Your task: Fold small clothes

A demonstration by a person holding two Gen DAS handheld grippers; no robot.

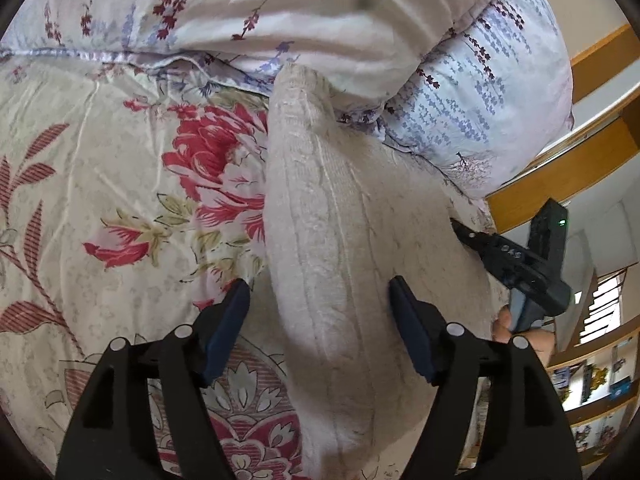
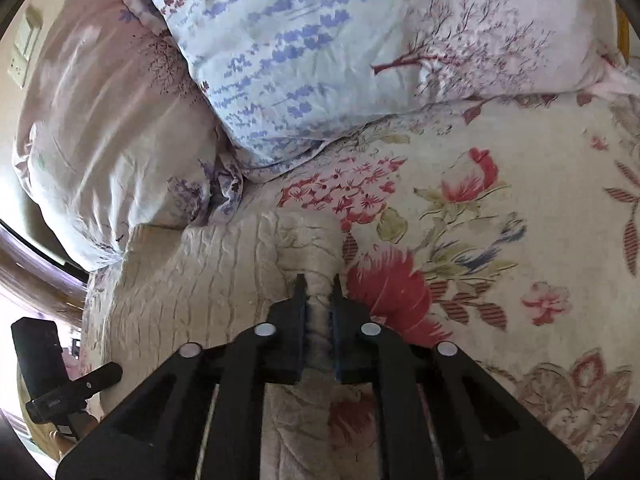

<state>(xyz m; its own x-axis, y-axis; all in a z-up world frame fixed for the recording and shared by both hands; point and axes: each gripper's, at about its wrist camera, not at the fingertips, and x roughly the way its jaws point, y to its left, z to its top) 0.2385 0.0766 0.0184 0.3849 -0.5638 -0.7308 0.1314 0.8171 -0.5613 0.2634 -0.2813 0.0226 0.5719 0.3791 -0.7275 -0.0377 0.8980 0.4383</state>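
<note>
A cream cable-knit garment (image 1: pixel 320 216) lies on the floral bedsheet (image 1: pixel 120 168). In the left wrist view it runs as a long folded strip from the near edge up to the pillows. My left gripper (image 1: pixel 320 296) is open, its jaws wide on either side of the strip's raised fold. My right gripper (image 2: pixel 318 284) is shut on a bunched edge of the garment (image 2: pixel 192 280). The right gripper also shows in the left wrist view (image 1: pixel 464 232), at the garment's right edge. The left gripper shows in the right wrist view (image 2: pixel 104 374), at the garment's near left.
A lavender-print pillow (image 2: pixel 288 60) and a pale pink duvet (image 2: pixel 100 120) lie against the far end of the garment. A wooden bed frame (image 1: pixel 560 168) runs at the right of the left wrist view, with shelves (image 1: pixel 592 384) beyond it.
</note>
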